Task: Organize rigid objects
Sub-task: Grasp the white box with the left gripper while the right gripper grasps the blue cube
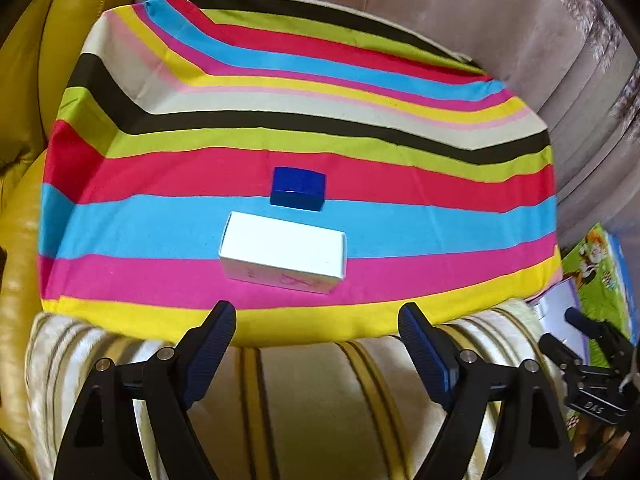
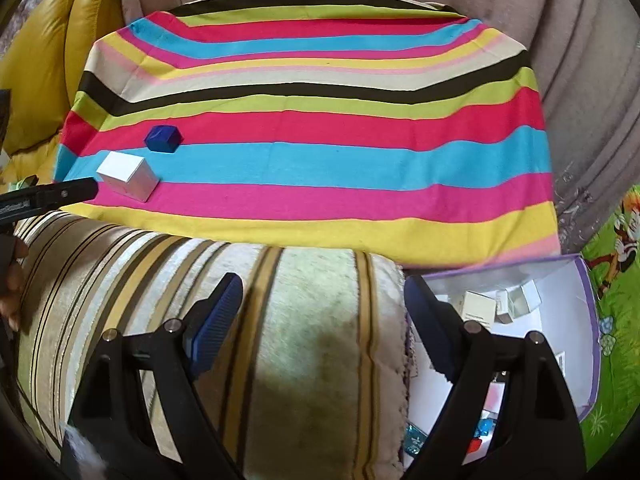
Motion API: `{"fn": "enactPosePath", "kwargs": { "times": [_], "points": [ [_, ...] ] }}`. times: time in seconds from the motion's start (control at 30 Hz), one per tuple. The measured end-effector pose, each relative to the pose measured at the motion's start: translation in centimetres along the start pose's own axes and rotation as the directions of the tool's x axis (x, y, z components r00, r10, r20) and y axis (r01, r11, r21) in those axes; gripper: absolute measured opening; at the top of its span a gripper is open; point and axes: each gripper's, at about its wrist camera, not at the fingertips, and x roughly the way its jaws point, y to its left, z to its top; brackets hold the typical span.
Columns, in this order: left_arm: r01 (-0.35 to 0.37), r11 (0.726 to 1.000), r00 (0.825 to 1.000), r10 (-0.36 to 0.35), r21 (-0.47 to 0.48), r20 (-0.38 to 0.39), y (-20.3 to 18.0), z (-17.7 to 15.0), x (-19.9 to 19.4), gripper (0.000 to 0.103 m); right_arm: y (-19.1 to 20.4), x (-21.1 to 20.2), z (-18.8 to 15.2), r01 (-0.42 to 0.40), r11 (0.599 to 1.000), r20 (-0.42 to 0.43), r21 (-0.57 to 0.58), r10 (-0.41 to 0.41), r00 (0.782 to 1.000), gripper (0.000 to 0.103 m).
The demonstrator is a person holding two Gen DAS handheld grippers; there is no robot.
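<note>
A white box [image 1: 282, 257] lies on a striped cloth [image 1: 360, 80], with a small dark blue box [image 1: 298, 190] just behind it. My left gripper [image 1: 316, 320] is open and empty, just short of the white box. Both boxes show in the right wrist view, white box [image 2: 127, 176] and blue box [image 2: 163, 139], at the far left. My right gripper [image 2: 324, 296] is open and empty, over the striped cushion edge and a purple-rimmed storage box [image 2: 588, 300] that holds several small boxes.
A beige striped cushion [image 2: 280, 320] lies in front of the cloth. A yellow leather sofa [image 1: 24, 120] is at the left, pink upholstery [image 1: 520, 20] behind. A green cartoon mat [image 2: 616, 240] lies at the right. The left gripper's finger [image 2: 60, 194] shows at the left edge.
</note>
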Motion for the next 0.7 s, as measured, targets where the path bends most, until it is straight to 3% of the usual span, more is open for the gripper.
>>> {"fn": "enactPosePath", "kwargs": {
  "times": [0.33,0.47,0.7],
  "points": [
    [-0.086,0.992,0.994,0.091,0.087,-0.053,-0.6,2.2,3.0,0.091,1.5,1.2,1.4,-0.038,0.999,-0.005,-0.020,0.038,0.999,0.085],
    [-0.108,0.987,0.992,0.115,0.117,-0.051,-0.6,2.8,3.3,0.103,2.2,1.8,1.9,-0.052,0.998,-0.010,-0.031,0.052,0.999,0.085],
    [-0.107,0.989,0.987,0.118,0.100,-0.112,0.6,3.8,5.6,0.103,3.6,2.6,3.0,-0.073,0.996,-0.013,-0.051,0.072,0.997,0.085]
  ]
}}
